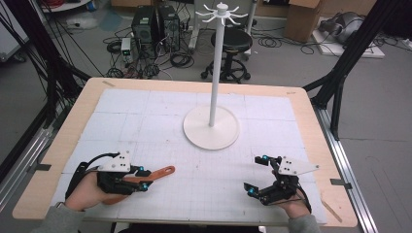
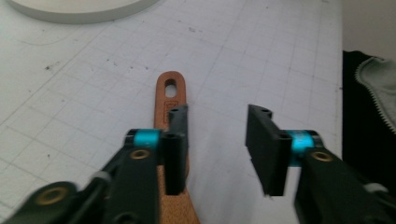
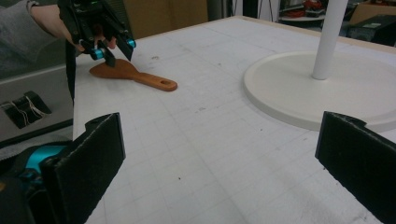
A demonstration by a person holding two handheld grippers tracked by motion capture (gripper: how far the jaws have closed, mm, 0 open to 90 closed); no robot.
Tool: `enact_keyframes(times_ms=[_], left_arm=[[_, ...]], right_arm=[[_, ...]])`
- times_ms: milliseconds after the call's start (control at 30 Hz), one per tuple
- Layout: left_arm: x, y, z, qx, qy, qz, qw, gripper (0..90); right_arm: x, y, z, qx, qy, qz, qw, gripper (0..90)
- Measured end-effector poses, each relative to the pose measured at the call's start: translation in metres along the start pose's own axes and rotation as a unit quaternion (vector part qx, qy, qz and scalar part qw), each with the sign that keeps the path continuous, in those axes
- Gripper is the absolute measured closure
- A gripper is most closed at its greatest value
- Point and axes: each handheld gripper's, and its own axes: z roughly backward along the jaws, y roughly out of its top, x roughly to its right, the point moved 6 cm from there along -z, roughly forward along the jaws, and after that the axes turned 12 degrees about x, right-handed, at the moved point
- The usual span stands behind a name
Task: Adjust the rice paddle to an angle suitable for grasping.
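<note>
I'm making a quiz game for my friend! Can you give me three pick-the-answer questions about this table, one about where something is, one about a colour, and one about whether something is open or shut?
1. Where does the spatula lie?
A. on the round base of the stand
B. on the white mat by the left gripper
C. on the floor

2. What colour is the spatula?
A. orange-brown
B. green
C. white

3. How do the right gripper's jaws stand?
A. shut on the spatula
B. shut on the stand's pole
C. open, holding nothing

Answers:
1. B: the high view shows it flat on the mat, under the left gripper, well short of the stand.
2. A: its handle with the slot hole looks orange-brown in all three views.
3. C: the right gripper view shows its two jaws wide apart with bare mat between.
</note>
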Motion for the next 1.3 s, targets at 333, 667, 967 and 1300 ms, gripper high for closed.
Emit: enact_keyframes(times_ms=[333, 667, 967, 1300], left_arm=[[-0.007, 0.013, -0.014, -0.062, -0.021, 0.028, 0.9975, 22.3], [-0.013, 0.016, -0.015, -0.1, -0.002, -0.027, 0.9946, 23.7], [-0.012, 0.001, -0.03, -0.14, 0.006, -0.045, 0.9891, 23.1], [-0.021, -0.008, -0.037, -0.158, 0.011, -0.042, 0.9865, 28.1]], right_arm=[[0.001, -0.001, -0.001, 0.001, -0.001, -0.007, 1.0, 0.0], [0.002, -0.002, 0.0, -0.003, 0.001, -0.004, 1.0, 0.0], [0.0, -0.001, 0.0, -0.001, 0.004, -0.003, 1.0, 0.0], [-0.002, -0.002, 0.001, -0.004, 0.006, -0.004, 1.0, 0.0]])
